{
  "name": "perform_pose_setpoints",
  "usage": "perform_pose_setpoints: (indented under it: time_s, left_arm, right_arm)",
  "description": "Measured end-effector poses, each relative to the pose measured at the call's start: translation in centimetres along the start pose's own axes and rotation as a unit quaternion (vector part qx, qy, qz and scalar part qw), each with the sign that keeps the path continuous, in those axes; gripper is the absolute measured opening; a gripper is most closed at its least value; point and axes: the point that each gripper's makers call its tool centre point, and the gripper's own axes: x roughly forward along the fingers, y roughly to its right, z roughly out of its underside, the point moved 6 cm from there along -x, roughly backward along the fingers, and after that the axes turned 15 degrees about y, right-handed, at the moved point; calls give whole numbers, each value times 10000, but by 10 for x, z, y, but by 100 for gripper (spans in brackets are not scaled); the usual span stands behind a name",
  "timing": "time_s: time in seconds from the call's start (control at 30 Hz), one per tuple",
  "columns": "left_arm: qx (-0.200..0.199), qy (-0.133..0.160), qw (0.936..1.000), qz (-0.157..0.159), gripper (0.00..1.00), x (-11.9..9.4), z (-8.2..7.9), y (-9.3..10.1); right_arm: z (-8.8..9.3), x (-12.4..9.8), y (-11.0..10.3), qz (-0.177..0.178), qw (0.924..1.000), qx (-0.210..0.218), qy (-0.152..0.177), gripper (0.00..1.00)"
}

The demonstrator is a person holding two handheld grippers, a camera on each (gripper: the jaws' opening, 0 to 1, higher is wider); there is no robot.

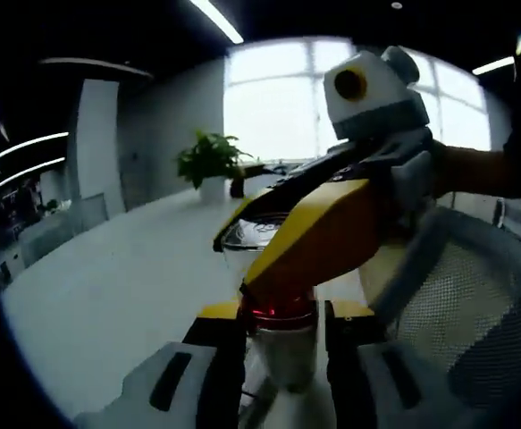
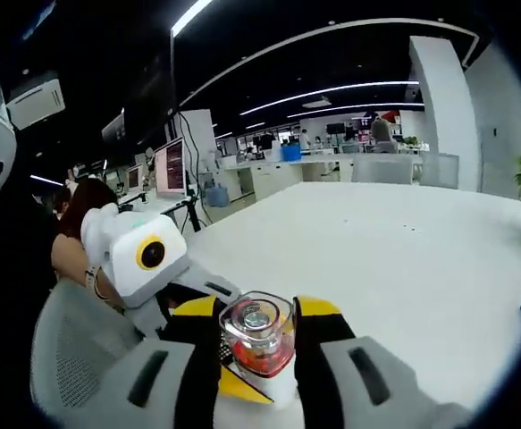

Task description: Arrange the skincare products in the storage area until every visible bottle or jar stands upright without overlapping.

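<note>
Left hand-held gripper [image 1: 282,335] pinching the lower part of a clear bottle [image 1: 273,304] with red contents, raised above the white tabletop [image 1: 108,277]. Right hand-held gripper [image 2: 258,353] clamped on the same bottle's upper end, crossing over the left.

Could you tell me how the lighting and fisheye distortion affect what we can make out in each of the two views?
Left gripper view: the bright window blows out behind the potted plant, leaving the right gripper backlit, and the bottle close to the lens looks soft. Right gripper view: ceiling strip lights curve with the fisheye, the white table is evenly lit, and the bottle's clear cap catches small glints.
</note>
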Motion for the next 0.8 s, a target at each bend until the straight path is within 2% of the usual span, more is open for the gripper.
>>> perform_pose_setpoints:
  time_s: [0.2,0.63,0.8]
  left_arm:
    - [35,-101,9999,-63,28,6,4,-4]
    - [146,17,9999,43,28,25,4,-18]
    - [173,23,9998,101,28,34,4,-25]
  right_arm:
    - [-1,0,6,-4,10000,-59,14,31]
    - [-3,0,27,69,9998,-162,13,31]
    - [-5,1,36,64,9997,-194,-110,31]
